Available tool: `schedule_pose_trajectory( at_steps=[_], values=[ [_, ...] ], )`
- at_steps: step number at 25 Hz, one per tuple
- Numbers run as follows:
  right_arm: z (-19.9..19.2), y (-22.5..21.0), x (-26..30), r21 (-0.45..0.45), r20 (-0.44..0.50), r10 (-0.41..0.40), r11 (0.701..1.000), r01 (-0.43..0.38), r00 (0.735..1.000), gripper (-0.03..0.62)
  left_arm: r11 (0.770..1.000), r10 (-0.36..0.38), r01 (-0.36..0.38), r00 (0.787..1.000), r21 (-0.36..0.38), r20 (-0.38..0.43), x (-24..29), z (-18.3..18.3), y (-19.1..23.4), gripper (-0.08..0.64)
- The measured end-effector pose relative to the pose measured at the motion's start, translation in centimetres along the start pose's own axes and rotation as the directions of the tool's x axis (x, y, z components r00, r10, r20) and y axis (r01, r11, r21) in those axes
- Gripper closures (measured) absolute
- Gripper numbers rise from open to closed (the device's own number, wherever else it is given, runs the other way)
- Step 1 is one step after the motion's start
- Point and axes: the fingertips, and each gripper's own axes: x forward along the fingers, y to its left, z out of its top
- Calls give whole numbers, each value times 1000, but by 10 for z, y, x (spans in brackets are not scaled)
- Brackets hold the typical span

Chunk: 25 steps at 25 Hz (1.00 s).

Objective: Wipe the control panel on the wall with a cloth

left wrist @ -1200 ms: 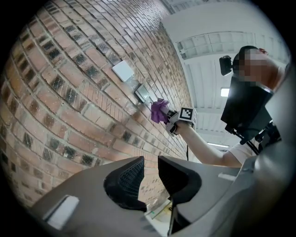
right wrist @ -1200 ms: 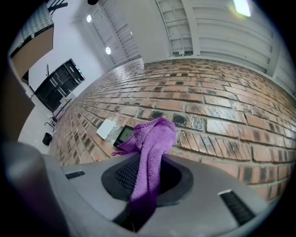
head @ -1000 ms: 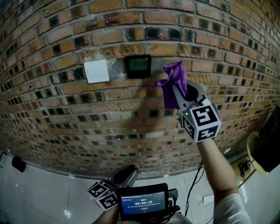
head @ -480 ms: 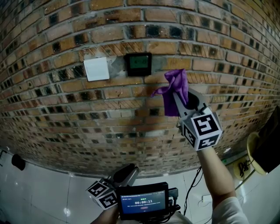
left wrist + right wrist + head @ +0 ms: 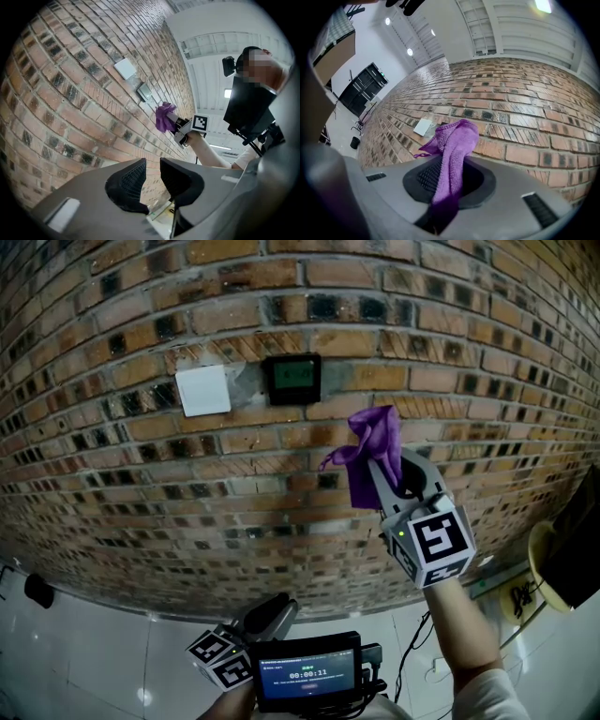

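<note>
The control panel, a small black box with a green screen, is set in the brick wall beside a white switch plate. My right gripper is shut on a purple cloth, which hangs bunched below and to the right of the panel, near the bricks. In the right gripper view the cloth stands up between the jaws and hides most of the panel; the white plate shows beside it. My left gripper is held low, away from the wall, its jaws a narrow gap apart and empty.
A small screen with a timer sits by the left gripper. Cables and a socket lie on the white floor at the lower right, next to a pale round object. A black item lies at the lower left.
My right gripper has moved down along the wall with the cloth, from level with the panel's right side to below it. The left gripper has stayed put.
</note>
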Motion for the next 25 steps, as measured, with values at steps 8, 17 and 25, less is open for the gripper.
schedule_pose_trajectory(
  at_steps=[8, 17, 25],
  values=[
    [-19, 8, -14, 41, -34, 8, 999, -6, 999, 512, 1000, -1, 1, 1000, -8, 0, 1, -1, 2, 479],
    [-33, 16, -28, 78, -60, 9, 997, -4, 998, 512, 1000, -6, 6, 1000, -8, -4, 2, -3, 1, 479],
    [-49, 26, -36, 122, -89, 27, 992, -16, 996, 512, 1000, -5, 4, 1000, -10, -7, 1, -5, 1, 479]
  ],
)
